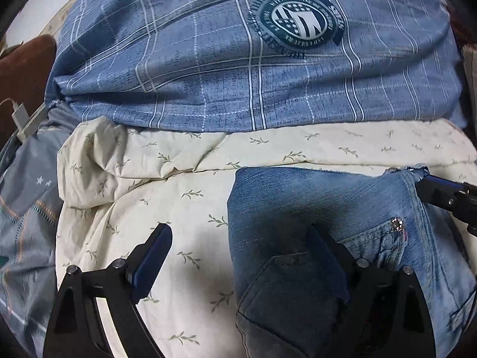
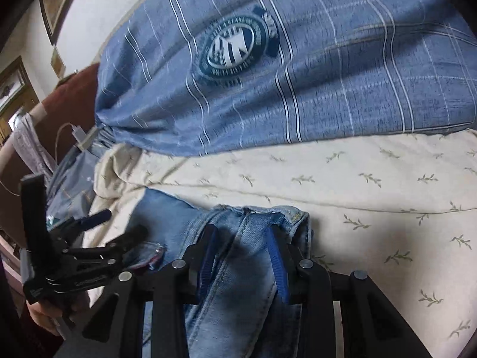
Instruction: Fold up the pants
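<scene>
Light-blue denim pants (image 1: 313, 208) lie bunched on a cream bedsheet (image 1: 179, 208), a back pocket and a rivet facing up. My left gripper (image 1: 240, 238) is open wide and straddles the pants' left edge: one finger hangs over the sheet, the other over the denim. In the right wrist view that gripper (image 2: 119, 226) shows at the left, jaws apart. My right gripper (image 2: 243, 244) is shut on a raised ridge of the pants (image 2: 247, 283) near the waistband corner, denim pinched between its blue pads. Its tip (image 1: 426, 183) reaches the pants' far right corner.
A big blue checked quilt with a round emblem (image 1: 238, 59) is piled just behind the pants. A white charger and cable (image 1: 21, 116) lie at the left by a brown headboard (image 1: 23, 71). A hand (image 2: 44, 319) holds the left gripper. Star-patterned blue bedding (image 1: 26, 208) lies left.
</scene>
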`<control>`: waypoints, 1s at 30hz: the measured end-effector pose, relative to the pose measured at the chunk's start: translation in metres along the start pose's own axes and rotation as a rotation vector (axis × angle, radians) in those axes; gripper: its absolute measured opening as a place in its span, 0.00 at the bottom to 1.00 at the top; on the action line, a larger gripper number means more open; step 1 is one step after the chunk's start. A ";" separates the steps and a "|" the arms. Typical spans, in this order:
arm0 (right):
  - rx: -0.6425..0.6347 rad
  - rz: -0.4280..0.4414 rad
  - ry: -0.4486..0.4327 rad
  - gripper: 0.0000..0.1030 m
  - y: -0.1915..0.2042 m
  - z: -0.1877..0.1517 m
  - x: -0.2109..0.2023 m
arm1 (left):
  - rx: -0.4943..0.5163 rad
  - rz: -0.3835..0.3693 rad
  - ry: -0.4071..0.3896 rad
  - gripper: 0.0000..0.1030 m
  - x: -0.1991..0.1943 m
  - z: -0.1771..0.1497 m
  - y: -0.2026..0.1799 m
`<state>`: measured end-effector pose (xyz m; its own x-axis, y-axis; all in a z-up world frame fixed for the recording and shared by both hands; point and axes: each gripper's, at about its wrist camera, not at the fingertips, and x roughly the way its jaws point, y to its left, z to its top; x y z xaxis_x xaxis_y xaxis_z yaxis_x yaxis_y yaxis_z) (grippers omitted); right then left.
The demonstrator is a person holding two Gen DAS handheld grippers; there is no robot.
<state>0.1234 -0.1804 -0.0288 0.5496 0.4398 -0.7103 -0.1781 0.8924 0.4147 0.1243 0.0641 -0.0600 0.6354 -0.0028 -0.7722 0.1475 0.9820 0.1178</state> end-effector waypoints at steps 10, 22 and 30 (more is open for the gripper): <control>0.022 -0.011 0.028 0.30 -0.002 -0.004 -0.002 | -0.029 -0.015 0.038 0.95 0.002 -0.001 0.005; -0.079 0.171 0.097 0.29 0.028 -0.047 -0.077 | 0.090 -0.027 -0.028 0.94 -0.061 -0.034 -0.003; -0.086 0.098 0.147 0.29 0.034 -0.081 -0.082 | 0.114 0.001 -0.004 0.93 -0.073 -0.061 -0.020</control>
<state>0.0061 -0.1780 -0.0020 0.4026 0.5295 -0.7467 -0.2971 0.8472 0.4405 0.0288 0.0564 -0.0439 0.6386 -0.0028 -0.7695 0.2320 0.9542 0.1890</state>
